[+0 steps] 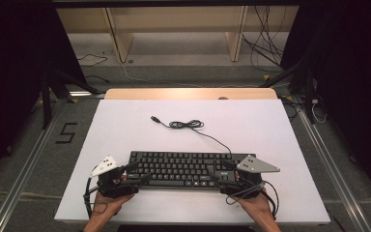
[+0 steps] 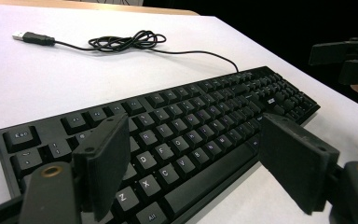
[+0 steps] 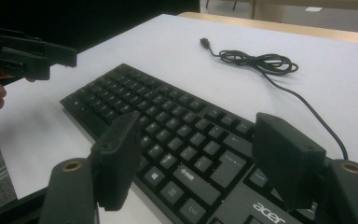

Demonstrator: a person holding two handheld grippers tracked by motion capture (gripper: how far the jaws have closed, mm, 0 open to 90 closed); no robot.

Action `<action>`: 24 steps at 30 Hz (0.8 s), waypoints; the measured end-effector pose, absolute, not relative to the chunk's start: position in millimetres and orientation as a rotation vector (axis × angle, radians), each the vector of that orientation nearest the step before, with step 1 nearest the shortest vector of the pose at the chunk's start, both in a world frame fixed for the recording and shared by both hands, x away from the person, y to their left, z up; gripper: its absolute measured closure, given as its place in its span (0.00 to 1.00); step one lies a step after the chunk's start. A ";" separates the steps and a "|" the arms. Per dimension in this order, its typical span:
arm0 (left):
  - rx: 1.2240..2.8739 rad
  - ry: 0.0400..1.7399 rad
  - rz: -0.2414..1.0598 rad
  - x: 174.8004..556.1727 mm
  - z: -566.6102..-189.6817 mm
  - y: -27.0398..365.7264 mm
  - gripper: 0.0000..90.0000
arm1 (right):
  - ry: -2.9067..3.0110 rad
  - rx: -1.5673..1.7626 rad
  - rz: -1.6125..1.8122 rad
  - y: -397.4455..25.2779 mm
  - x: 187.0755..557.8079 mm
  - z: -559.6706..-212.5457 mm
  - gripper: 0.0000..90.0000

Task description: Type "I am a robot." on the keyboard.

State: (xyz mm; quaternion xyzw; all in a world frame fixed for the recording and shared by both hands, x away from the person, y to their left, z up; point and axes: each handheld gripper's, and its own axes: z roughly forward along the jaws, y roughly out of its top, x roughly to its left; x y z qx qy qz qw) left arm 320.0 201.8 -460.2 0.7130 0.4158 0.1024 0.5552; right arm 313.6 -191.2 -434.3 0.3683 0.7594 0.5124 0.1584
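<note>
A black keyboard [image 1: 178, 166] lies across the near half of the white table [image 1: 125, 125]. Its cable [image 1: 186, 124] runs back to a loose coil and ends in a free USB plug [image 1: 154, 118]. My left gripper [image 1: 137, 173] is at the keyboard's left end, open. In the left gripper view, my left gripper [image 2: 193, 128] has its jaws standing wide over the keyboard's [image 2: 205, 116] front-left keys. My right gripper [image 1: 224, 174] is at the right end, open. In the right gripper view, my right gripper [image 3: 198, 123] has its jaws spread above the keyboard's [image 3: 168, 112] right-hand keys.
The coiled cable [image 2: 121, 42] lies behind the keyboard at mid-table. A wooden strip [image 1: 188, 93] borders the far edge. Black stands [image 1: 46, 92] flank the table on the floor, with loose wires [image 1: 265, 48] and shelf legs [image 1: 118, 38] beyond.
</note>
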 end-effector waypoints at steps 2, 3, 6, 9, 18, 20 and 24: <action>1.683 0.985 0.243 320.2 -460.2 202.1 0.28 | 2.180 1.053 1.466 -188.4 316.1 -434.2 0.38; 1.683 0.986 0.243 320.3 -460.2 202.3 0.28 | 2.185 1.054 1.464 -186.8 317.3 -434.0 0.39; 1.681 0.990 0.246 320.6 -460.2 203.5 0.28 | 2.193 1.053 1.463 -183.3 319.7 -433.6 0.40; 1.676 0.995 0.247 320.9 -460.1 204.7 0.28 | 2.213 1.046 1.464 -176.4 325.2 -432.9 0.43; 1.689 1.034 0.260 323.0 -461.1 208.2 0.28 | 2.259 1.047 1.445 -161.4 337.2 -432.3 0.54; 1.700 1.047 0.269 323.9 -461.8 209.5 0.30 | 2.285 1.053 1.426 -155.0 342.3 -434.2 0.59; 1.721 1.081 0.284 325.8 -463.2 212.6 0.34 | 2.308 1.041 1.414 -147.3 347.2 -436.7 0.66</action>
